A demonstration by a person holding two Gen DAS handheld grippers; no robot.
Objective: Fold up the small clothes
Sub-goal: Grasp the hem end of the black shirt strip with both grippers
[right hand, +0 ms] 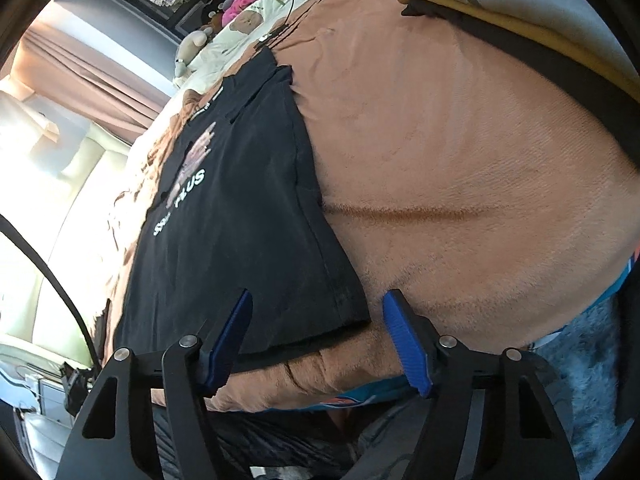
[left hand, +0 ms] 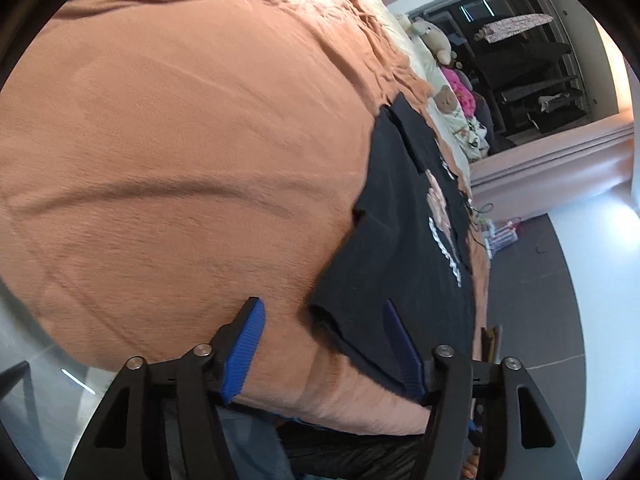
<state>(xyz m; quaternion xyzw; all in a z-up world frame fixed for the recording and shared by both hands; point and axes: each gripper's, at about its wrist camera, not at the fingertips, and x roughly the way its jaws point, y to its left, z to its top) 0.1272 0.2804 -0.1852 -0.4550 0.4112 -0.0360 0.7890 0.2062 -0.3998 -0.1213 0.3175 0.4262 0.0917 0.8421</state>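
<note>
A black T-shirt [left hand: 404,248] with a pink print and white letters lies flat on the orange blanket [left hand: 180,160]. In the left wrist view it lies at the right, and my left gripper [left hand: 320,312] is open over its near left corner. In the right wrist view the T-shirt [right hand: 240,216] lies at the left, and my right gripper [right hand: 316,304] is open over its near right corner. Neither gripper holds anything.
The orange blanket [right hand: 460,160] covers the bed. Bear-print bedding [right hand: 240,28], a pink item [right hand: 240,2] and a plush toy [left hand: 434,38] lie at the far end. Grey and yellow fabric [right hand: 520,0] lies at the far right edge. Dark floor [left hand: 536,280] is beside the bed.
</note>
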